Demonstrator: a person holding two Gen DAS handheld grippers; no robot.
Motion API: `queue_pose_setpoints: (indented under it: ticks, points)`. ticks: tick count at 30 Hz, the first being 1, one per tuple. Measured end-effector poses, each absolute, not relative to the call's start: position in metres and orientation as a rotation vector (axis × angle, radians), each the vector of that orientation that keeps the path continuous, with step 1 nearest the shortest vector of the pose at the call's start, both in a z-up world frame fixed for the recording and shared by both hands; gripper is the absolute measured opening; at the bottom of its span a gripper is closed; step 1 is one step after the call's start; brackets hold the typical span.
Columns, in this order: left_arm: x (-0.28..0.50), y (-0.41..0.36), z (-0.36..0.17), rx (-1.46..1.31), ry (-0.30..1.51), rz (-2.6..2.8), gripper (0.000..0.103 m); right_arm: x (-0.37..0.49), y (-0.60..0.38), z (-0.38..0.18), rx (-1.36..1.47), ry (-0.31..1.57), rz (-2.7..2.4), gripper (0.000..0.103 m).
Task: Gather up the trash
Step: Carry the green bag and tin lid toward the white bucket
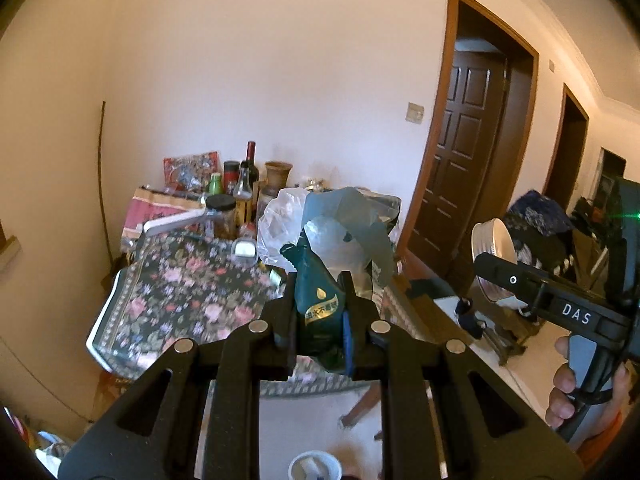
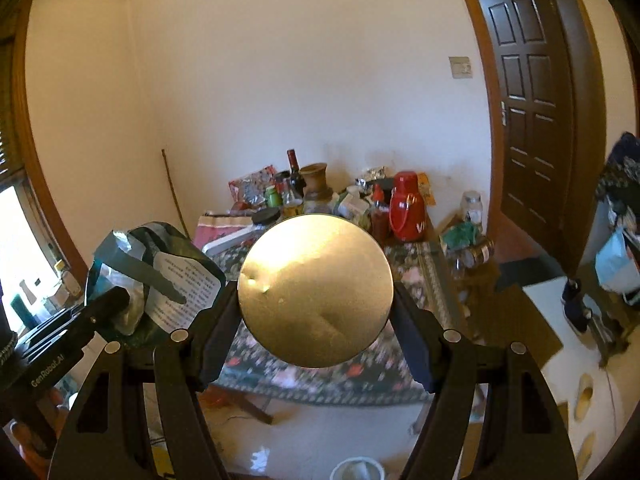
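My left gripper (image 1: 319,300) is shut on a dark green foil pouch (image 1: 318,300) with torn, crumpled plastic spreading out above it. The same green pouch (image 2: 176,276) shows at the left of the right wrist view, held up by the left gripper (image 2: 116,304). My right gripper (image 2: 316,300) is shut on a round metal tin (image 2: 316,290), its gold bottom facing the camera and its sides pressed by both pads. In the left wrist view the tin (image 1: 494,256) and right gripper (image 1: 500,268) hang at the right, a hand (image 1: 568,384) on the handle.
A table with a floral cloth (image 1: 188,292) stands ahead, its back crowded with bottles (image 1: 250,172), jars and a red flask (image 2: 406,210). Brown doors (image 1: 464,148) are on the right. A white round container (image 1: 316,466) sits on the floor below. Shoes (image 2: 584,400) lie at the right.
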State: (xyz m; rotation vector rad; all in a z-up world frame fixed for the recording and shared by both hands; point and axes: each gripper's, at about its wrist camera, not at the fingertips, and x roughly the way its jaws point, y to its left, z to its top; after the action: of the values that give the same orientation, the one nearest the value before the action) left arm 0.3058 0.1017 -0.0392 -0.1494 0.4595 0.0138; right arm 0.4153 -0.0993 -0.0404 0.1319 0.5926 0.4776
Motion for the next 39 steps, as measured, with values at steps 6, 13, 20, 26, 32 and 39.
queue_pose_setpoints:
  ticks: [6, 13, 20, 26, 32, 39]
  points:
    - [0.268, 0.114, -0.063, -0.155, 0.540, -0.035, 0.017, 0.366, -0.087, -0.053, 0.139, 0.643, 0.441, 0.069]
    - [0.258, 0.112, -0.092, -0.181, 0.645, -0.073, 0.017, 0.346, -0.085, -0.073, 0.125, 0.758, 0.403, 0.070]
    - [0.270, 0.102, -0.142, -0.206, 0.779, -0.058, 0.017, 0.348, -0.089, -0.115, 0.093, 0.877, 0.397, 0.070]
    - [0.299, 0.090, -0.211, -0.207, 0.921, -0.031, 0.017, 0.361, -0.093, -0.180, 0.063, 1.016, 0.411, 0.070]
    - [0.322, 0.085, -0.297, -0.238, 1.033, 0.013, 0.017, 0.379, -0.095, -0.263, 0.022, 1.168, 0.433, 0.070]
    - [0.336, 0.092, -0.406, -0.282, 1.150, 0.074, 0.017, 0.396, -0.088, -0.372, -0.028, 1.310, 0.463, 0.070]
